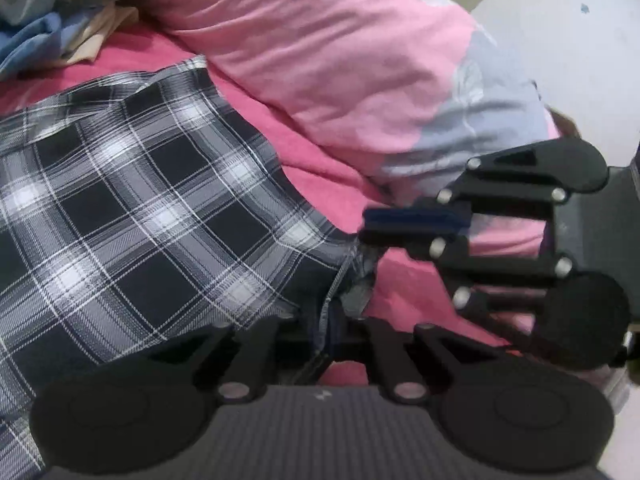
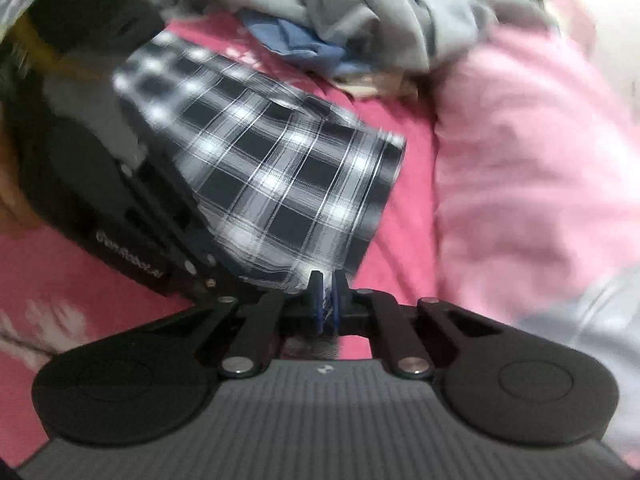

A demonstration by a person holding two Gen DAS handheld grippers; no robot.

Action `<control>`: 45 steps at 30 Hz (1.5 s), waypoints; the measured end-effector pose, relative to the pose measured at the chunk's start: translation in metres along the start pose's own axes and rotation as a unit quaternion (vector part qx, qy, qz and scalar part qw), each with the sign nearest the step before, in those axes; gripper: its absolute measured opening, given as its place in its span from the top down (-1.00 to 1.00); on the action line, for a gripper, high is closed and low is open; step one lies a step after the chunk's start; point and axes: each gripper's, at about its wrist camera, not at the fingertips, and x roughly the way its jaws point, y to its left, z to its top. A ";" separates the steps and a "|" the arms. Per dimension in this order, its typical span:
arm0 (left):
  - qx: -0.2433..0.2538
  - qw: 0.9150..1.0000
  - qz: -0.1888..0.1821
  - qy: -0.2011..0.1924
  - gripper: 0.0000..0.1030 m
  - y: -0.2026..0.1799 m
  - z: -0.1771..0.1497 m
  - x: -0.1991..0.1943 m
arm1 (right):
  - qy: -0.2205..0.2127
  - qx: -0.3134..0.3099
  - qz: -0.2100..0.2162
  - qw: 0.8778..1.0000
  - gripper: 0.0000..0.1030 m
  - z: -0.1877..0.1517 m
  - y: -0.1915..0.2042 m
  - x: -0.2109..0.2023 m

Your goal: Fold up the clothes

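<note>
My left gripper (image 1: 326, 330) and right gripper (image 2: 325, 300) each pinch an edge of the black-and-white plaid cotton garment (image 1: 132, 208), stretched over the deep-pink bedsheet (image 1: 308, 148) beside a pale-pink pillow (image 1: 320, 52).

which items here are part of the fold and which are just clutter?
In the job:
- black-and-white plaid cloth garment
- left gripper, shut on its edge
- right gripper, shut on its edge

Lying about:
- pale pink pillow
- grey and blue clothes heap
- magenta bedsheet
</note>
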 end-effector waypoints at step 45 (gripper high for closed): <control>-0.026 0.985 0.146 -0.091 0.08 0.070 -0.032 -0.080 | -0.024 0.018 -0.034 0.999 0.81 0.119 -0.063 0.102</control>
